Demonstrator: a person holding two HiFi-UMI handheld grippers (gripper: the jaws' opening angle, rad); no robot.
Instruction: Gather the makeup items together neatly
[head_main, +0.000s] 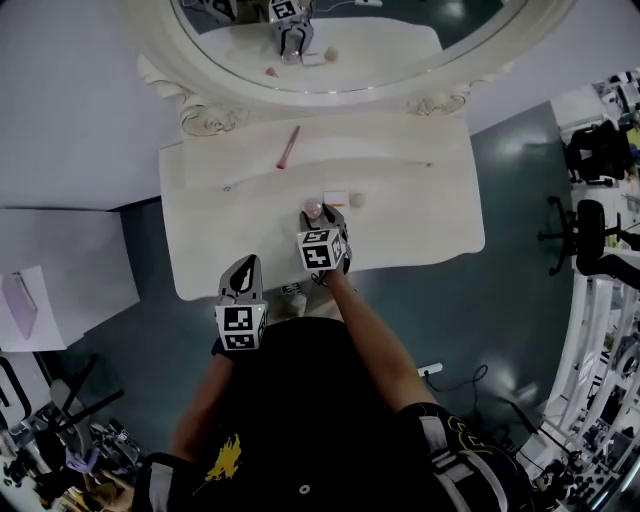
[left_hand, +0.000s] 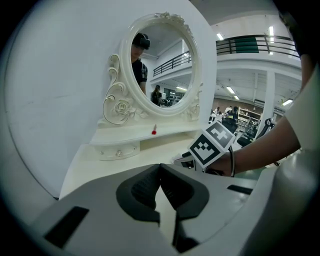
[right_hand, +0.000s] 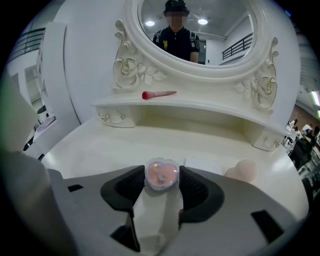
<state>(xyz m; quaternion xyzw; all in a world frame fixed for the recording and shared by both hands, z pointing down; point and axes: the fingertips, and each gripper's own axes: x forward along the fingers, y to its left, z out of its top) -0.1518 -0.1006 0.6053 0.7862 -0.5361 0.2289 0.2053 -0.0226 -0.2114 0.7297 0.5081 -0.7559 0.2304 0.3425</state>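
Right gripper (head_main: 322, 213) tips flank a small pink case (head_main: 313, 208) on the cream dressing table (head_main: 420, 225) — small white box (head_main: 335, 198) and round beige puff (head_main: 357, 200) just beside.

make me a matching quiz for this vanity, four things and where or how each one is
1 pink makeup brush
2 pink heart-shaped plastic case
3 beige egg-shaped sponge
4 left hand-held gripper

a jaws together, empty
b white tabletop, right of the case
c raised shelf below the oval mirror
d between the right hand-held gripper's jaws

Pairs: 1-c, 2-d, 3-b, 4-a
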